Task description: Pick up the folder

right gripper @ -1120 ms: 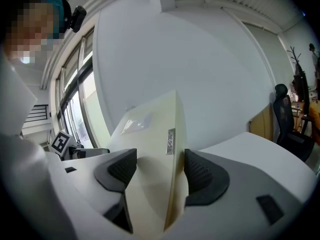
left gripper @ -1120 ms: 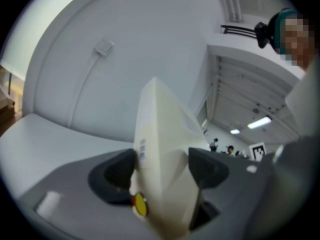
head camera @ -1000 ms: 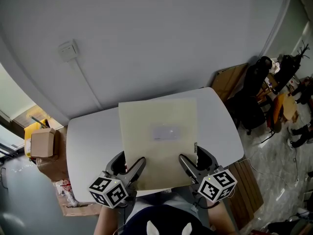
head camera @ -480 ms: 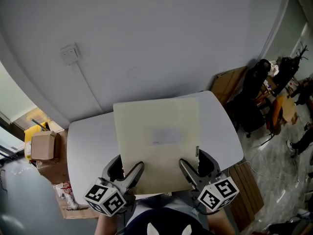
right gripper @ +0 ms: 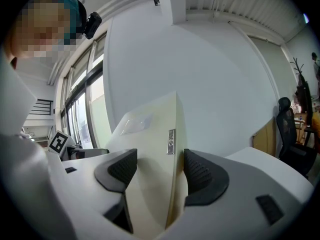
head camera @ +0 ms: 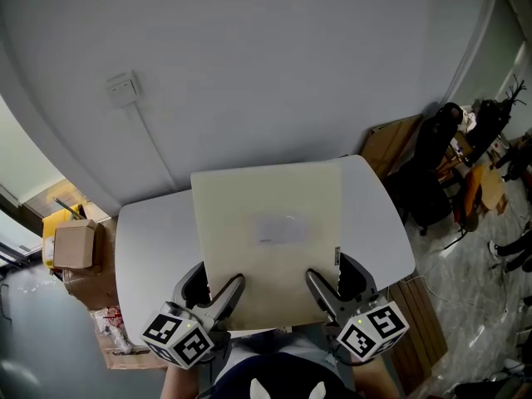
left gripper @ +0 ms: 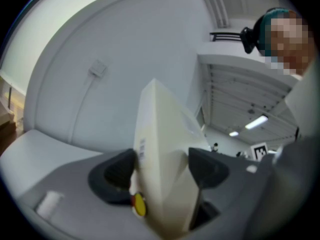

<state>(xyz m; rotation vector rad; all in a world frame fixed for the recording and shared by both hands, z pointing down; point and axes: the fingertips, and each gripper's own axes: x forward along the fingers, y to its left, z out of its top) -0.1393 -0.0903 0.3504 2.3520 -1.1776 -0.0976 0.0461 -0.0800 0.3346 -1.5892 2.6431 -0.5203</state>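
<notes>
A cream folder (head camera: 270, 235) with a clear label pocket is held up above the white table (head camera: 150, 248), its far edge tilted upward. My left gripper (head camera: 214, 293) is shut on the folder's near left edge, and my right gripper (head camera: 326, 288) is shut on its near right edge. In the left gripper view the folder (left gripper: 165, 149) rises between the black pads, with a small barcode sticker and a yellow dot at its edge. In the right gripper view the folder (right gripper: 150, 154) stands clamped between the pads, a barcode strip on its side.
A grey wall with a socket box (head camera: 122, 88) and cable stands behind the table. A cardboard box (head camera: 73, 246) and yellow item lie on the floor at left. A black office chair (head camera: 428, 160) and a brown board stand at right.
Both grippers have lifted the folder and tipped its far edge up; it now covers more of the table. The grippers shifted slightly toward me.
</notes>
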